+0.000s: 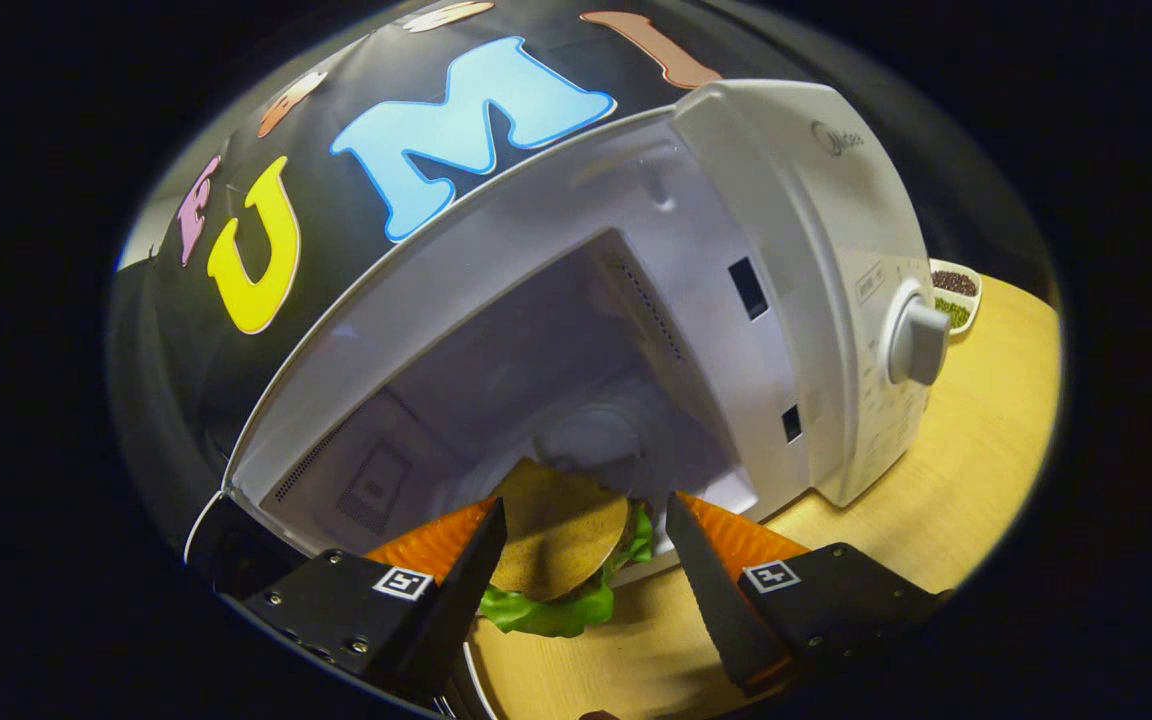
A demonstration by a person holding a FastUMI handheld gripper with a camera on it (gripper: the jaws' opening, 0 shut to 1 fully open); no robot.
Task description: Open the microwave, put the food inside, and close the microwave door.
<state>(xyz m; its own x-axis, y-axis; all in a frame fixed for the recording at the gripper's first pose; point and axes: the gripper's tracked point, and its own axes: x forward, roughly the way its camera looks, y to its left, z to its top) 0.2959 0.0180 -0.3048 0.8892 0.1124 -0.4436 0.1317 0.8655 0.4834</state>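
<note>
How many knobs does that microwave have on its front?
1 knob, on the control panel right of the open microwave cavity, beyond the tongs around the burger. Others could sit lower, unseen.

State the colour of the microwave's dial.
The dial is white, matching the microwave body; gripper view.

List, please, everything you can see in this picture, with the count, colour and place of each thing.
microwave: one, white, on the table, door open, cavity facing the fingers
knob: one, white, on the microwave's front panel
burger: one, brown bun with green lettuce, between the fingers, at the mouth of the cavity
dish: one, white, holding dark and green bits, on the table beyond the microwave's panel side
table: one, light wood, under the microwave
gripper: one, in front of the microwave; left finger against the burger, right finger apart from it, so it looks open
</note>
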